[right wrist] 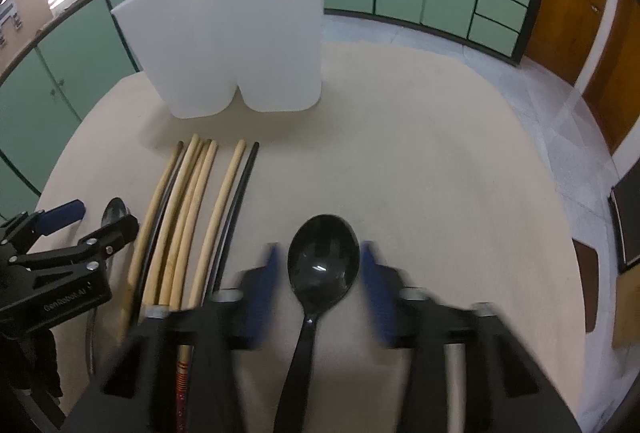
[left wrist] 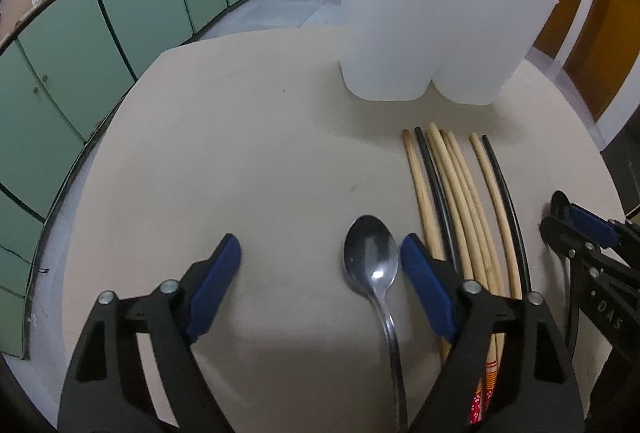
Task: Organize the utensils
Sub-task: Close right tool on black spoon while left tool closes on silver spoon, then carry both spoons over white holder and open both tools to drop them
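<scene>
Left wrist view: left gripper [left wrist: 320, 257] fingers parted, shiny steel spoon [left wrist: 372, 261] lying between them, untouched; stiff, slippery, best pinched at its neck. Right gripper [right wrist: 318, 265] fingers parted, straddling the light, rigid black plastic spoon [right wrist: 322, 257] flat on the tabletop [right wrist: 440, 161].

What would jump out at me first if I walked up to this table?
Probably the tall white holder standing at the table's far side, with a row of chopsticks lying just before it. Nearer, a black spoon lies between the right gripper's jaws, and a metal spoon between the left gripper's.
</scene>
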`<state>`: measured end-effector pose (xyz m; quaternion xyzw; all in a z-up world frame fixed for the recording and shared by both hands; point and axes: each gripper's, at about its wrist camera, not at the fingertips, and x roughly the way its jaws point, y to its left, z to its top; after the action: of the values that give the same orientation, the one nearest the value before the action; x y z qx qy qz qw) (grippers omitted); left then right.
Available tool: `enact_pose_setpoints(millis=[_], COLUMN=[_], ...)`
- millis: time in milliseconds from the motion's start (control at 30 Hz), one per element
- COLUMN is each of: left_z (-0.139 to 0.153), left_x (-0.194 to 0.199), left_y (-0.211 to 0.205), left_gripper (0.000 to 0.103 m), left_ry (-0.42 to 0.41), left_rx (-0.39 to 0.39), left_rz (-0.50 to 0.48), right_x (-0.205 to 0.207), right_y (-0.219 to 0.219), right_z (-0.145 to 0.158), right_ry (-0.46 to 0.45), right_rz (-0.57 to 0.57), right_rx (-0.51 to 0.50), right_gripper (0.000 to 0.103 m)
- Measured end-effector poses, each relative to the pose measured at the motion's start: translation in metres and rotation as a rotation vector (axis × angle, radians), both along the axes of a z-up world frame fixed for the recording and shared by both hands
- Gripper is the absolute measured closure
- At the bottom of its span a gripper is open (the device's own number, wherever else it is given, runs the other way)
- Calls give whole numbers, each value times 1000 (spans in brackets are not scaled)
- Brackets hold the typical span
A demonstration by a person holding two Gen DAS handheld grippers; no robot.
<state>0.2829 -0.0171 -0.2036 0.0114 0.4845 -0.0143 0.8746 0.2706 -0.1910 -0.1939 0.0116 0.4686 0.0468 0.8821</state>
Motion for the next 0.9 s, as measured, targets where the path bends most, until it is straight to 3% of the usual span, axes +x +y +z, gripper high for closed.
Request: enact_pose_setpoints(millis=[67, 133, 200, 233, 367, 467, 733, 900], left_z=[1, 3, 5, 6, 8, 14, 42, 67], left_x=[-3, -5, -7, -6, -12, -23, -38, -39], left_y=[-2, -4, -5, -5, 2, 6, 11, 8], left_gripper=[37, 51, 73, 75, 76, 76, 76, 76], left_ry=[-15, -29, -39, -42, -76, -152, -357, -441], left_rx=[0, -13, -26, -36, -143, -182, -191, -197], left_rz=[-19, -41, -58, -65, -92, -108, -126, -127], right_x=[-1, -4, -9, -12, -22, -28, -26, -17], right_y=[-1, 0, 1, 1, -2, -7, -12, -13], right_z=[1, 1, 3, 5, 14, 21, 46, 72], right_ry=[-7, -18, -39, -54, -127, -178, -307, -394], right_rz=[14, 26, 32, 36, 57, 58, 47, 58], right_rx=[1, 9, 25, 32, 62, 75, 109, 134], right_gripper=[69, 69, 69, 69, 69, 69, 69, 69])
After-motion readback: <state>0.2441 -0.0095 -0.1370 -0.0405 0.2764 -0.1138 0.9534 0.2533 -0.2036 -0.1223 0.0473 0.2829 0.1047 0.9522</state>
